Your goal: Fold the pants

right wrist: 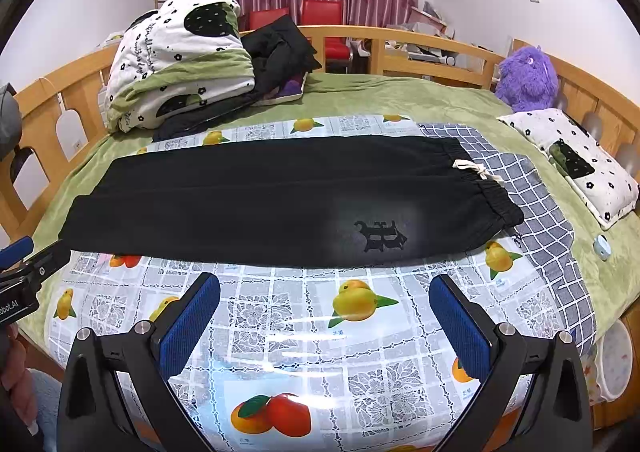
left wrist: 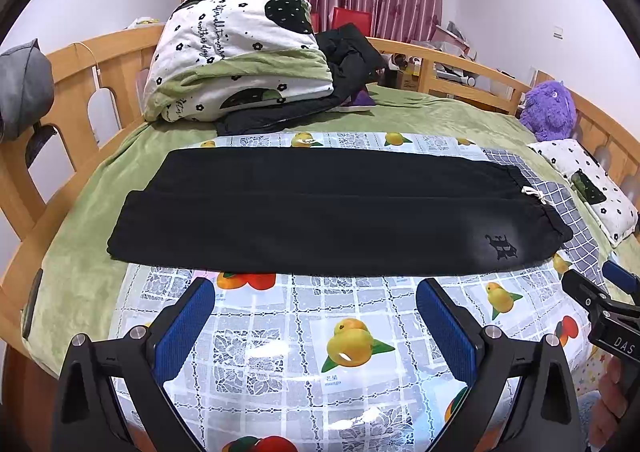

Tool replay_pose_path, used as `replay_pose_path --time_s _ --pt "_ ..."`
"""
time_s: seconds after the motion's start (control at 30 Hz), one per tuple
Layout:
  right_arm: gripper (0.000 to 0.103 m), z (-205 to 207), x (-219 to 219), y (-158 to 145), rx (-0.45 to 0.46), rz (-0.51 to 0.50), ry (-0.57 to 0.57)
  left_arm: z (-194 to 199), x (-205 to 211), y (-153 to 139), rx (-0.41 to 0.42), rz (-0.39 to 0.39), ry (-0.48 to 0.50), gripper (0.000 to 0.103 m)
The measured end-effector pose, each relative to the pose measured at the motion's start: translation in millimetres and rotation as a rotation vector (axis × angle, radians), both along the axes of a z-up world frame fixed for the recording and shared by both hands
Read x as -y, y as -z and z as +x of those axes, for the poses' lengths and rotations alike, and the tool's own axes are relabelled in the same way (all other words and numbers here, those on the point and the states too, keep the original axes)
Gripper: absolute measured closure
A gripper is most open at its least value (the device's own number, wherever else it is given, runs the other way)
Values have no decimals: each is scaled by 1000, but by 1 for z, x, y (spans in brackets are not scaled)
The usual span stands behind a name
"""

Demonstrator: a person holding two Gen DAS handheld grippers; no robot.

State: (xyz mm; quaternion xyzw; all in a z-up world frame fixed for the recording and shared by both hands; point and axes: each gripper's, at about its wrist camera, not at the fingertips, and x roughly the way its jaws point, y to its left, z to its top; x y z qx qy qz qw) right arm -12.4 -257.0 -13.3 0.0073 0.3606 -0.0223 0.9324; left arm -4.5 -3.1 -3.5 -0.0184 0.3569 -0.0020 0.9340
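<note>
The black pants lie flat on the fruit-print plastic sheet, with bare sheet along their near edge. Both the left gripper and right gripper hover wide open, empty, pants at twelve o'clock. Long axis runs nine to three, waistband at three. Folded bedding is beyond, at eleven.

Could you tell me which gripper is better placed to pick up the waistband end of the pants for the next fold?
Right. The waistband lies on the pants' right end, nearer the right gripper, which is open. The left gripper faces the cuff end.
</note>
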Motion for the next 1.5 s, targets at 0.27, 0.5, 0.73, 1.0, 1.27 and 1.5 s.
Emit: replay_pose_path --time_s 0.27,0.5,0.73,1.0,1.27,1.5 --pt "1 0 0 0 1 0 1 0 0 0 0 0 0 2" --pt "1 0 0 0 2 0 0 0 0 0 -1 1 0 2" --pt "1 0 0 -1 4 -2 -2 0 -2 -1 2 -2 4 2" --pt "1 -4 -2 -8 30 3 -17 -3 -4 -3 20 -19 23 2" --pt "5 -4 -4 -19 35 75 -30 -6 -8 -18 61 -109 67 2" --pt "5 -12 15 -89 119 16 -90 -10 -36 -57 134 -88 71 2"
